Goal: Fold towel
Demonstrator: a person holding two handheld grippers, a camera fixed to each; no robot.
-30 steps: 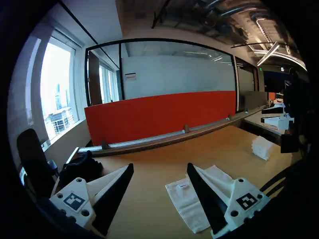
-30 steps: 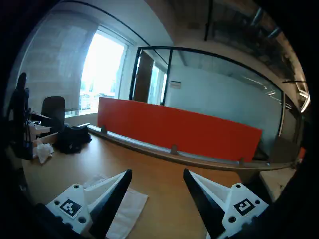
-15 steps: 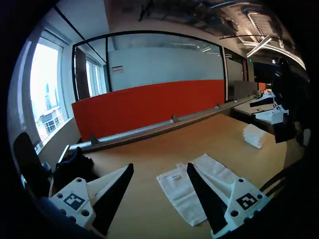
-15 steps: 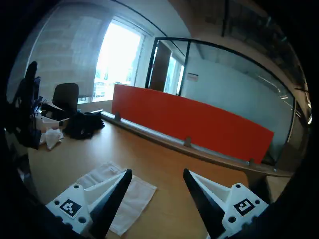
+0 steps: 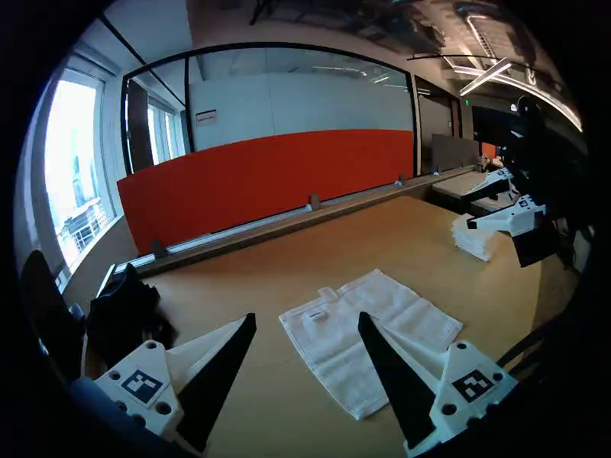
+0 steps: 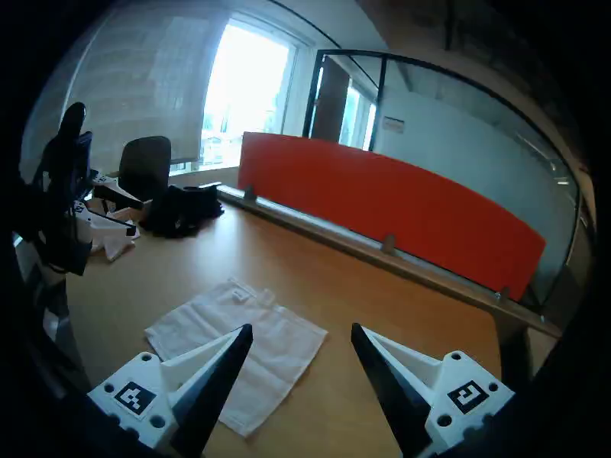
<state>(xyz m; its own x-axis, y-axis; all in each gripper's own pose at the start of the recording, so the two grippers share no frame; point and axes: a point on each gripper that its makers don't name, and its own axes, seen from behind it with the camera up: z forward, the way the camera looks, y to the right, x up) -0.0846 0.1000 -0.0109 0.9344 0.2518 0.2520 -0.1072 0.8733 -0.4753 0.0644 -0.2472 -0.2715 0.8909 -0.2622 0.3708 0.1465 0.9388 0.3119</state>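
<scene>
Towel (image 5: pixel 336 343): lying spread flat on the wooden desk (image 5: pixel 252 267), with a small tag showing at one edge.
Left gripper (image 5: pixel 305 314): hovering above the desk, fingers gaping wide and gripping nothing.
Right gripper (image 6: pixel 301 327): hanging over the towel's other side, likewise wide apart and empty.
Open room: bare desk running all around the towel, with a folded white stack (image 5: pixel 470 237) and a black bag (image 5: pixel 122 313) sitting well apart.
Hidden: each gripper's finger is covering part of the towel's near edge.
</scene>
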